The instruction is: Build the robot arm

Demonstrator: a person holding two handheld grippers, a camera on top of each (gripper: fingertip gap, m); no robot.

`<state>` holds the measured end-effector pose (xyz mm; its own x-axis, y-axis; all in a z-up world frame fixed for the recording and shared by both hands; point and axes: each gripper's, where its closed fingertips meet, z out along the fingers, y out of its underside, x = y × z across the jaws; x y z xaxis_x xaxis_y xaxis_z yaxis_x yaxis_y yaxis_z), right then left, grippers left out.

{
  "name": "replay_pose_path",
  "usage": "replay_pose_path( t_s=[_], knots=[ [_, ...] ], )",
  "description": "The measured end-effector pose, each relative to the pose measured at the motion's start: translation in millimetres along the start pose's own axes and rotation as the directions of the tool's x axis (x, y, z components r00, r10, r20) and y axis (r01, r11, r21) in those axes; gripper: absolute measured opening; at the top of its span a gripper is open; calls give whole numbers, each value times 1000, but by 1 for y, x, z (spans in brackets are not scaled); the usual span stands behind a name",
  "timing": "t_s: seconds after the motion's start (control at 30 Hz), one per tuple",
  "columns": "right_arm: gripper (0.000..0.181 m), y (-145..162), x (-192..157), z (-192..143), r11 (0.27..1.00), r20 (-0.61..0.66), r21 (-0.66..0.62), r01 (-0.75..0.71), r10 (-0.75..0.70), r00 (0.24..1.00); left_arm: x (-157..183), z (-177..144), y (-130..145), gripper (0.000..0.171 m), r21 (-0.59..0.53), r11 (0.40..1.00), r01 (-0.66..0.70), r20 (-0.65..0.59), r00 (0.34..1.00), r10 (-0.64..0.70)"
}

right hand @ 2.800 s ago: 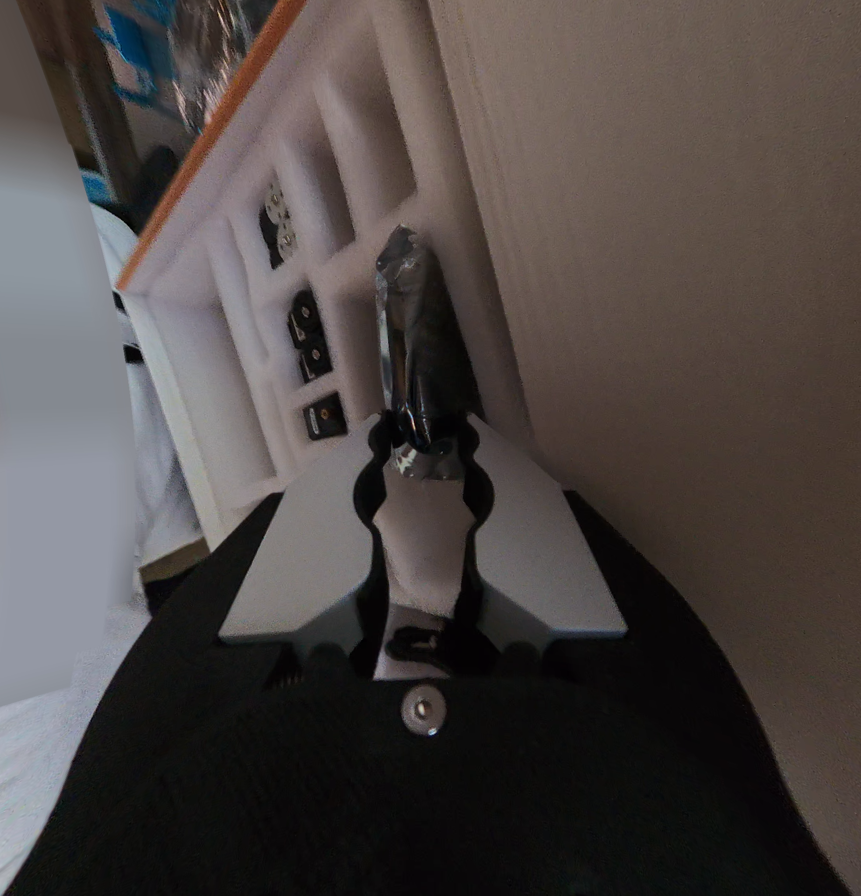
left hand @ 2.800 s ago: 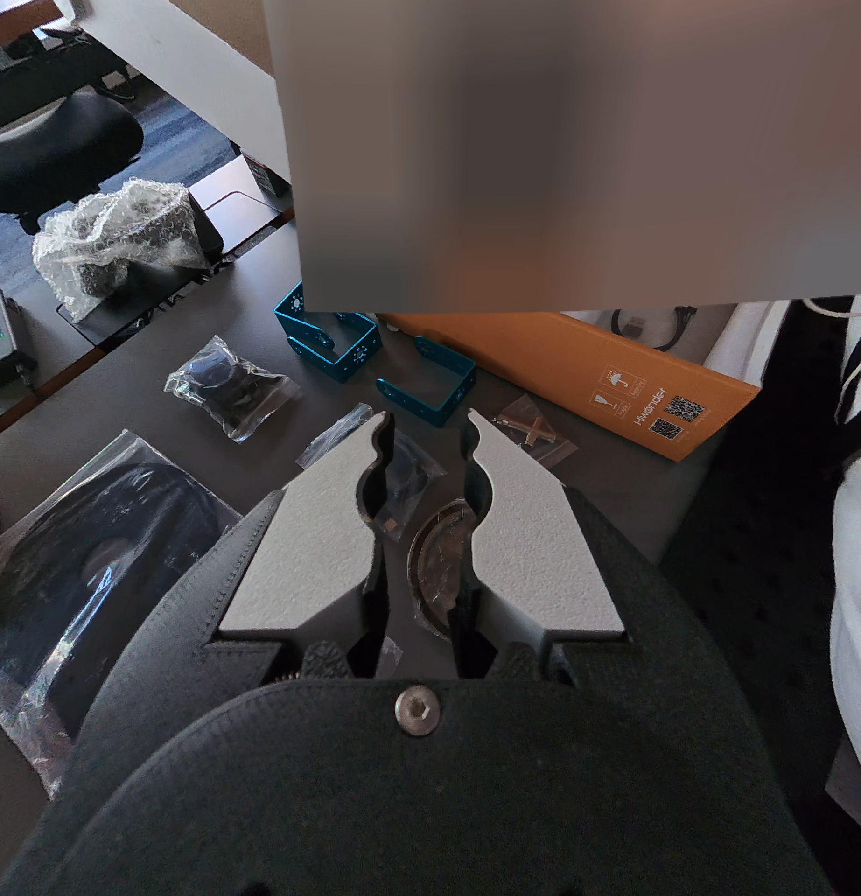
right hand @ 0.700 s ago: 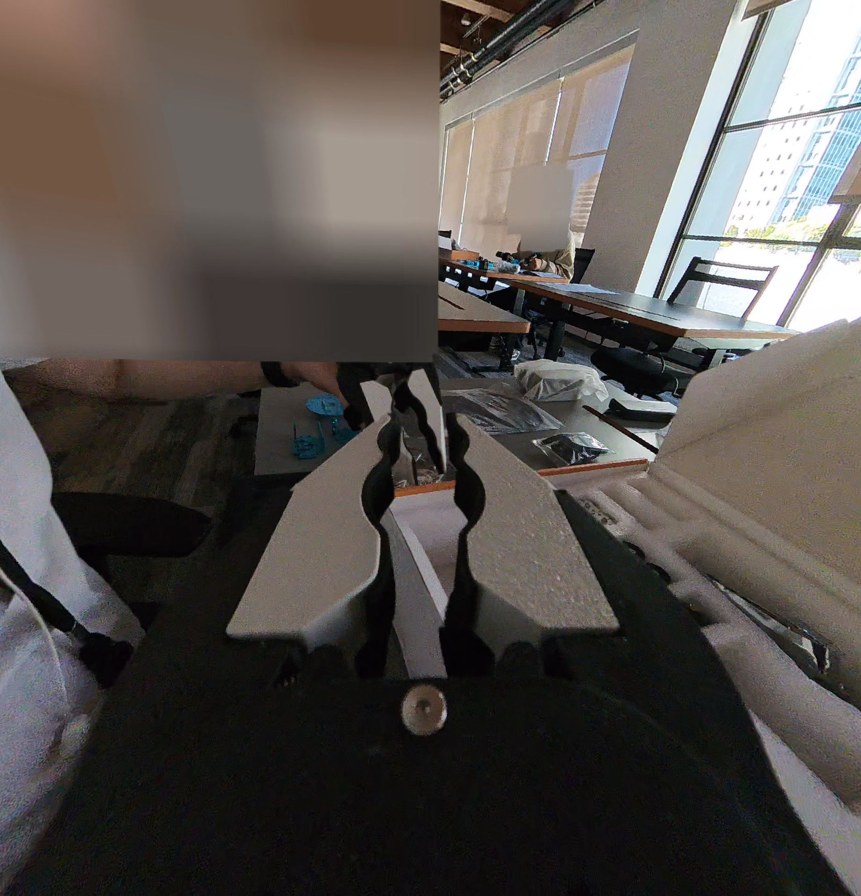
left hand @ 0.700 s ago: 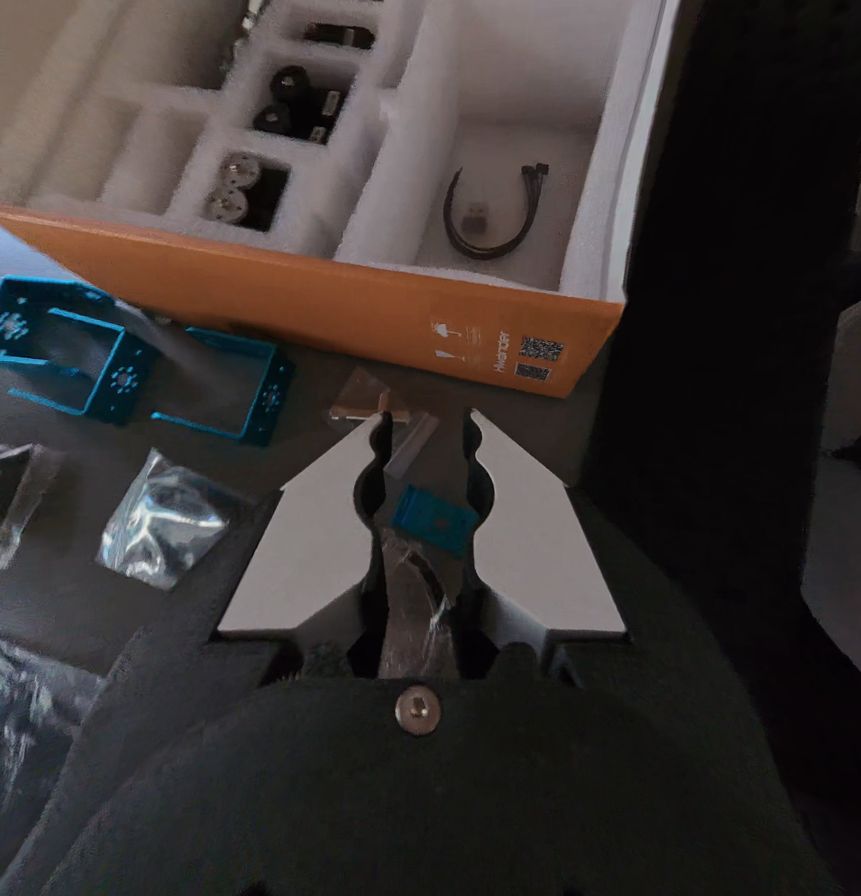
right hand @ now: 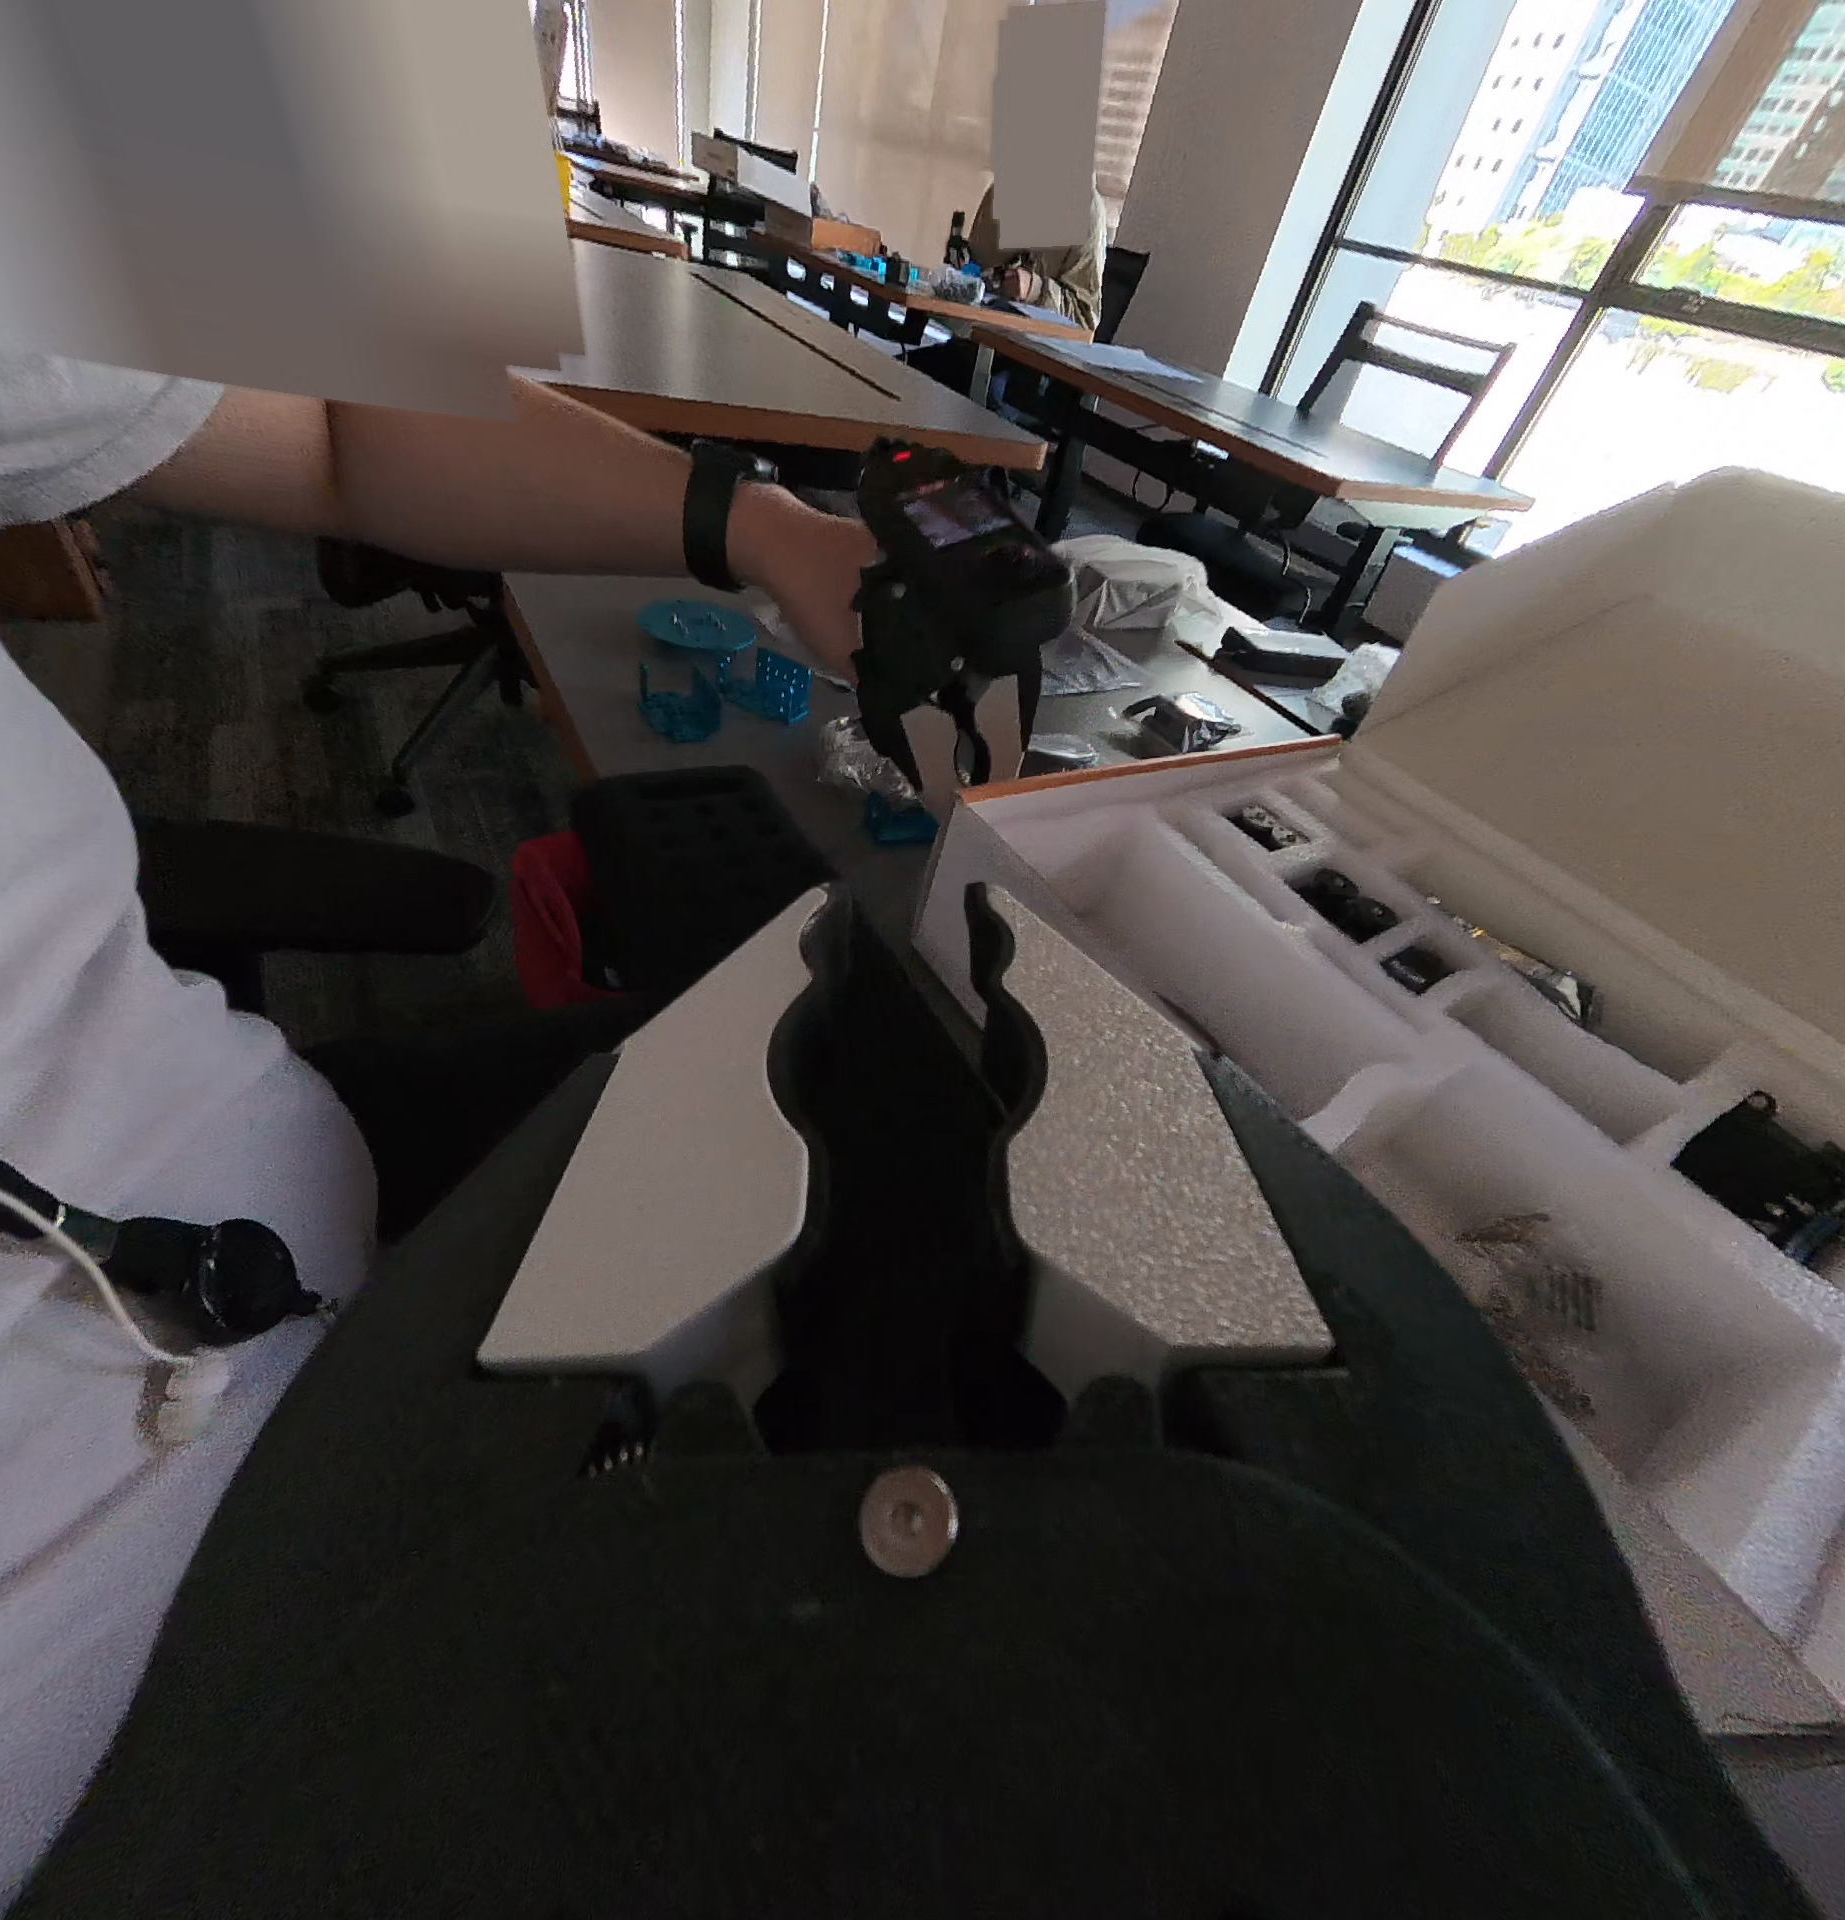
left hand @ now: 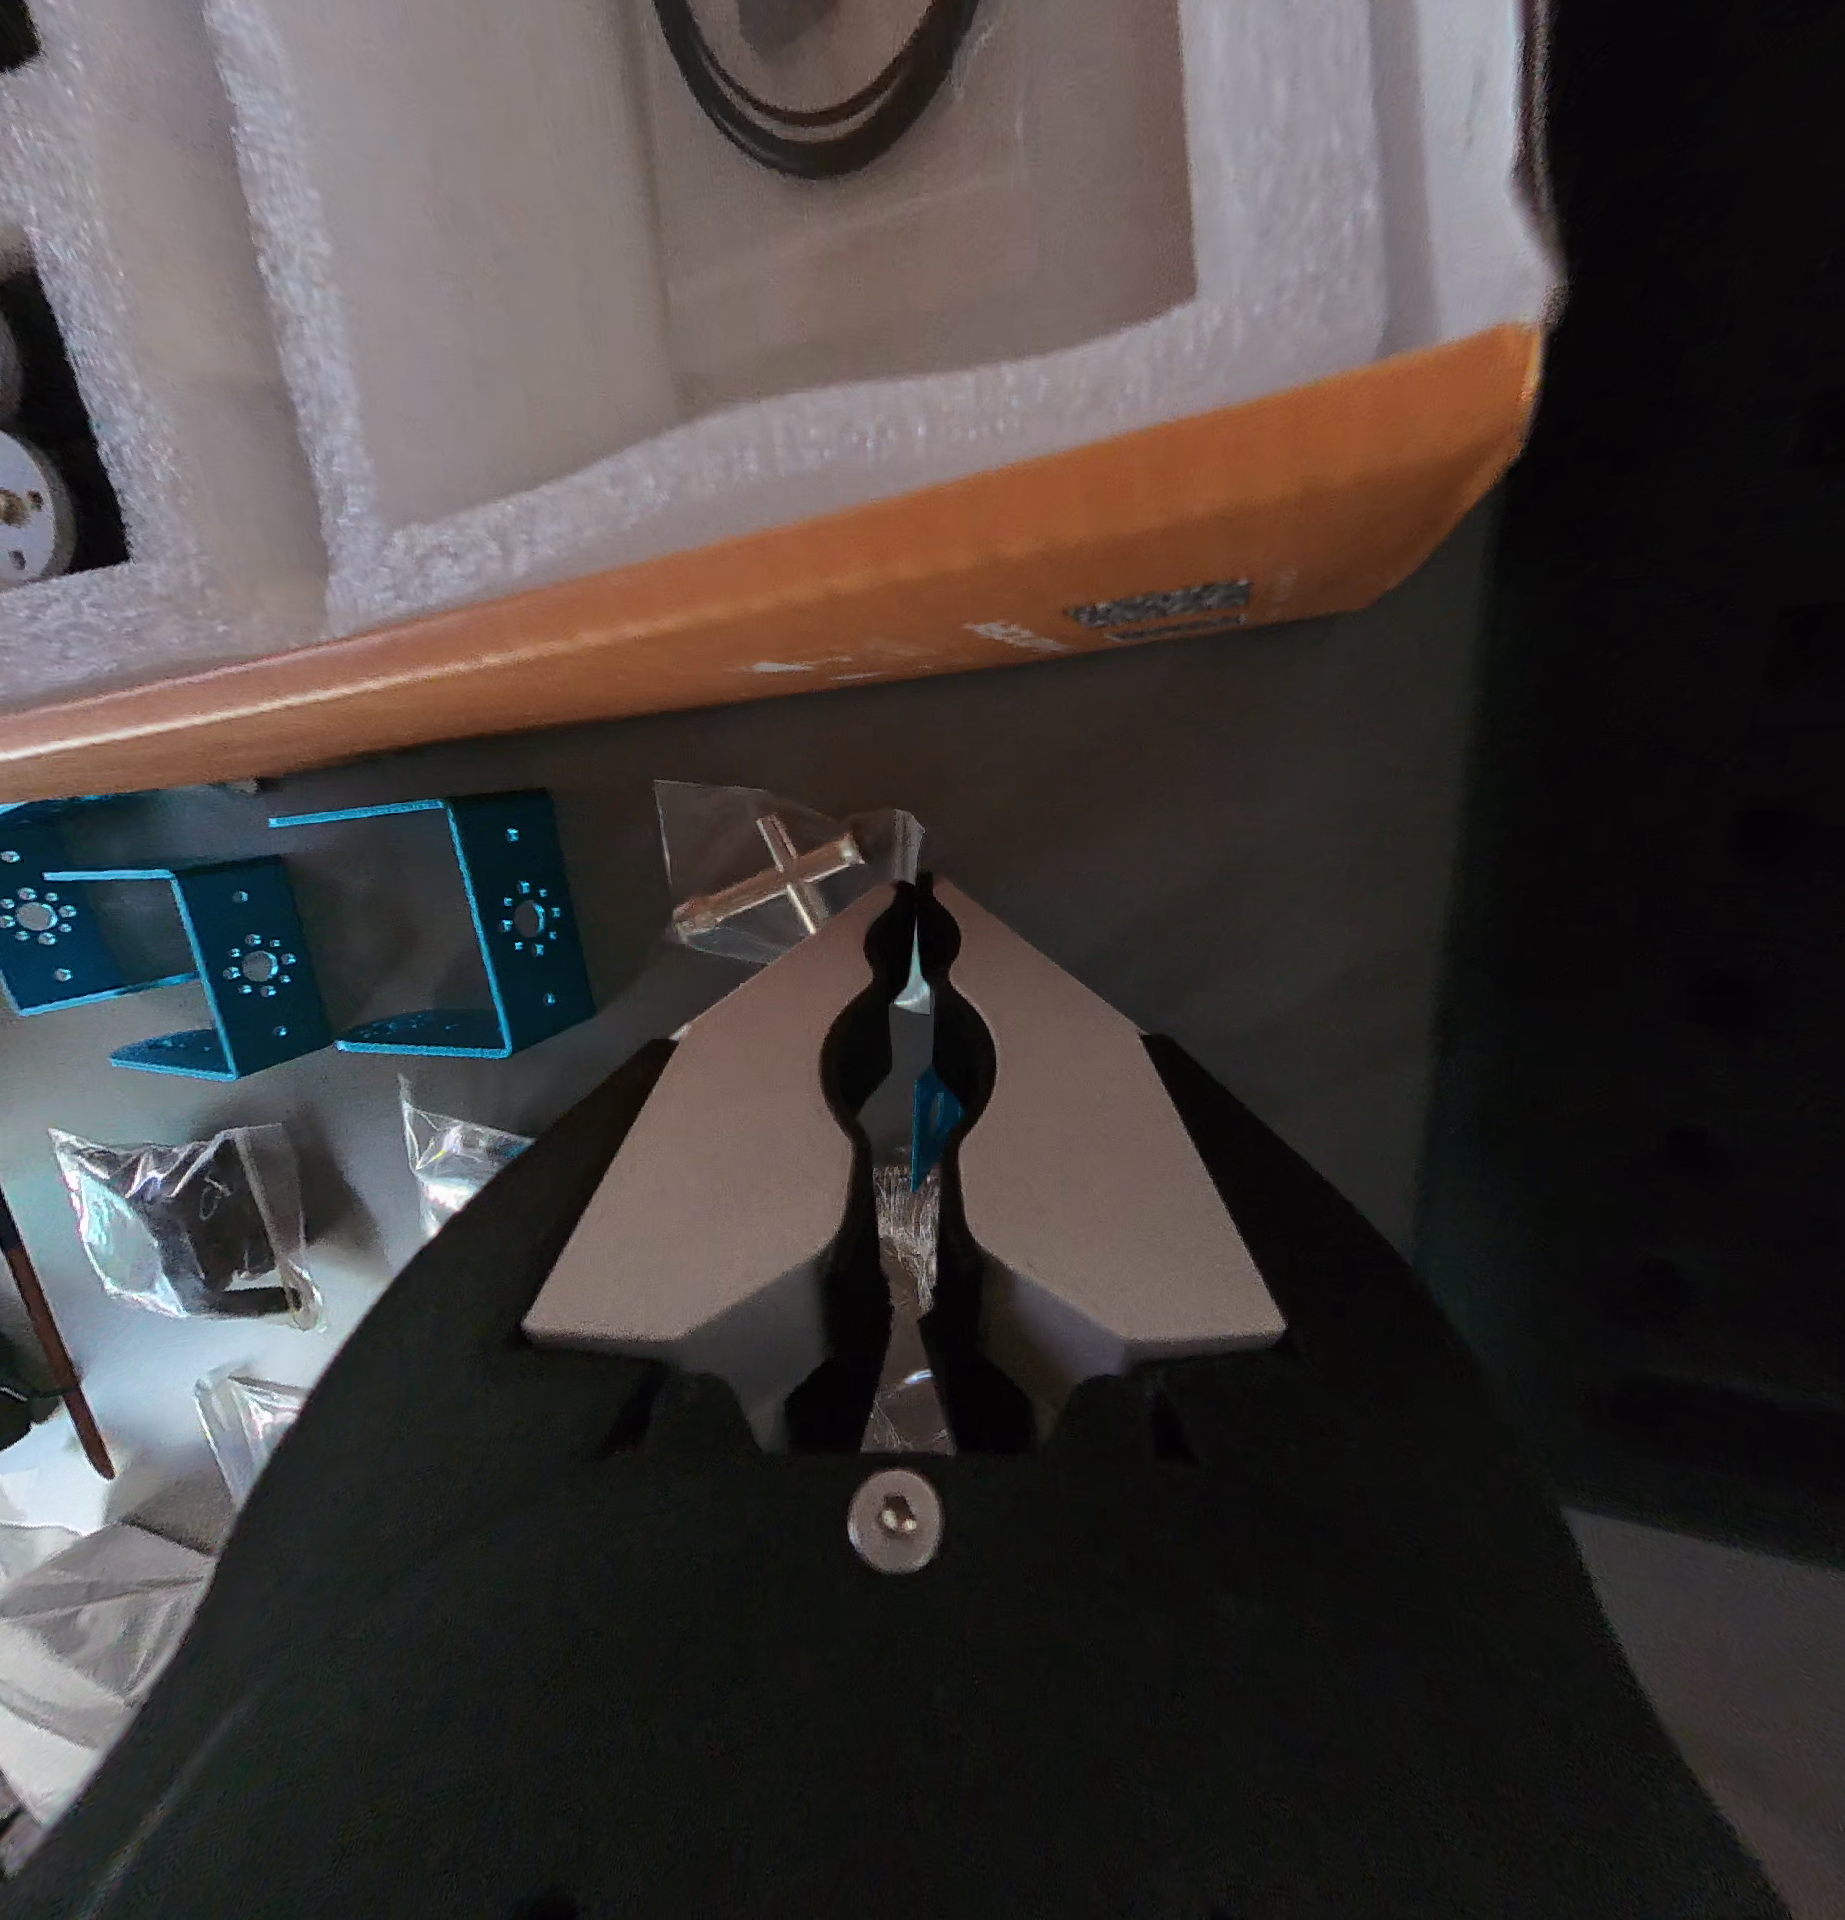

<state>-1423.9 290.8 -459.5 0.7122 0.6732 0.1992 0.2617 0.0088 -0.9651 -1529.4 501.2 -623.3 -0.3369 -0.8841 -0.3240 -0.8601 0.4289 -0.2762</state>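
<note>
The left gripper (left hand: 916, 894) pinches a small clear bag with a blue part (left hand: 923, 1127) above the grey table (left hand: 1157, 790), beside the orange foam-lined box (left hand: 897, 582). The right gripper (right hand: 902, 904) hangs spread and empty near that box; other bagged parts (left hand: 185, 1221) lie on the table.

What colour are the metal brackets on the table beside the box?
Blue brackets, clearest in the left wrist view.

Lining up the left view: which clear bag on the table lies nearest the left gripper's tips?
The clear bag with the cross-shaped part, just beyond the left gripper; the other bags lie farther left.
</note>
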Motion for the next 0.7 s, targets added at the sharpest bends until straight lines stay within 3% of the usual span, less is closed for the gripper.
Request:
replay_pose_path(
  t_s=[0.23,0.37,0.53,0.7],
  knots=[
    [21,34,-40,39,996,22,-19,-82,82,996,-18,-51,-14,0,109,986,123,83,988,-132],
    [20,43,-52,70,973,11,7,-231,231,973,-20,-85,-25,0,180,969,168,44,983,-178],
    [19,35,-51,95,932,-70,70,-354,359,931,-7,-114,-38,0,238,906,349,-147,935,-322],
    [28,21,-47,119,934,-145,63,-352,358,922,12,-126,-44,0,252,835,489,-341,852,-397]
  ],
)
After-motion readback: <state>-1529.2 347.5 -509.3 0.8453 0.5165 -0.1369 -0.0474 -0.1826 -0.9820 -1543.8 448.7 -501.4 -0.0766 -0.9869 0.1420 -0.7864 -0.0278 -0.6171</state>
